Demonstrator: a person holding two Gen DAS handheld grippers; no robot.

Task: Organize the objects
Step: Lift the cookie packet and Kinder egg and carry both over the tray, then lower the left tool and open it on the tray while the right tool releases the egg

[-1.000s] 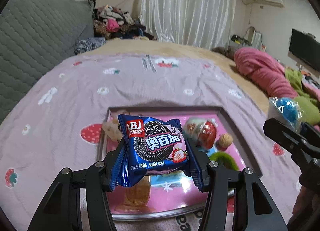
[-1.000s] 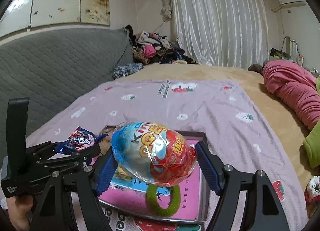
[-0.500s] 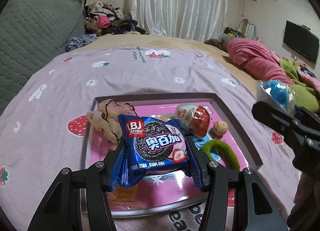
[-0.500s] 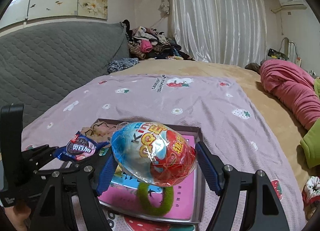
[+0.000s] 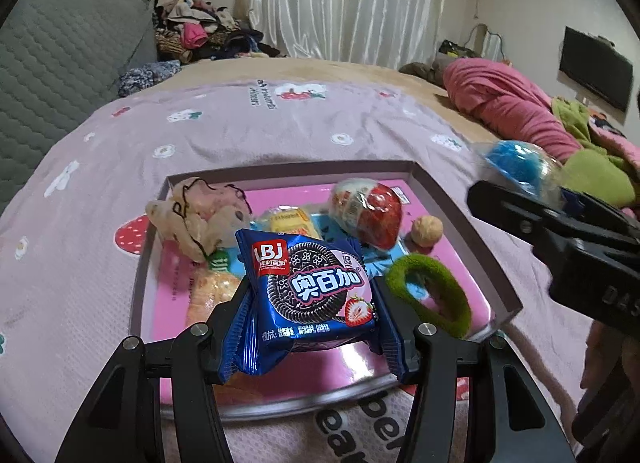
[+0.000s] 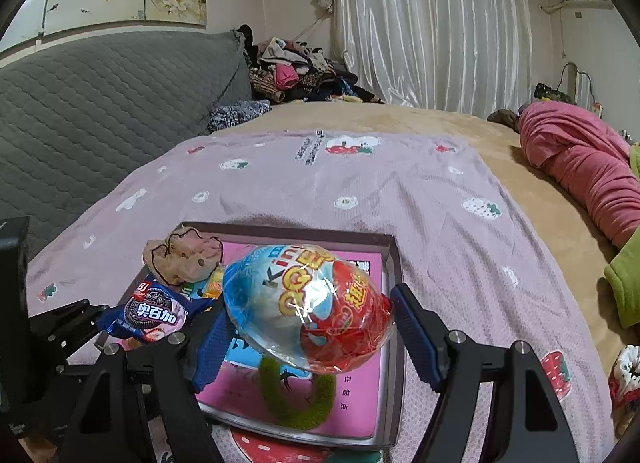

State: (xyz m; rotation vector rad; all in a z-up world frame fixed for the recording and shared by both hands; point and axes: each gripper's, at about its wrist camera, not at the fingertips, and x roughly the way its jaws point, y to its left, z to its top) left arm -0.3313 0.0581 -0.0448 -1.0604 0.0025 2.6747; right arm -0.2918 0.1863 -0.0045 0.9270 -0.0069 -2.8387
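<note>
Left hand-held gripper (image 5: 314, 303): clamped on a blue cookie packet (image 5: 308, 295), held upright above the near part of the tray (image 5: 460, 219).

Right hand-held gripper (image 6: 310, 323): clamped on a wrapped chocolate egg (image 6: 308, 307), blue-white at one end and red at the other, held above the tray's near right part.

Tray: shallow, pink-floored, lying on a lilac bedspread (image 5: 280, 131) with strawberry and flower prints, on a bed.

Tray contents:
- second wrapped egg (image 5: 366, 211), far right, lying on its side;
- walnut (image 5: 427, 229), just right of that egg;
- green fuzzy hair tie (image 5: 430, 291), near right corner;
- beige scrunchie (image 5: 192, 219), far left corner;
- yellow snack packet (image 5: 290, 221), between scrunchie and egg;
- another wrapped snack (image 5: 212, 291), left side, partly hidden by the cookie packet.

Surroundings: grey quilted headboard (image 6: 100, 103); heap of clothes (image 6: 296, 75) beside it; pink bundle (image 6: 580, 163) at the bed's right.
</note>
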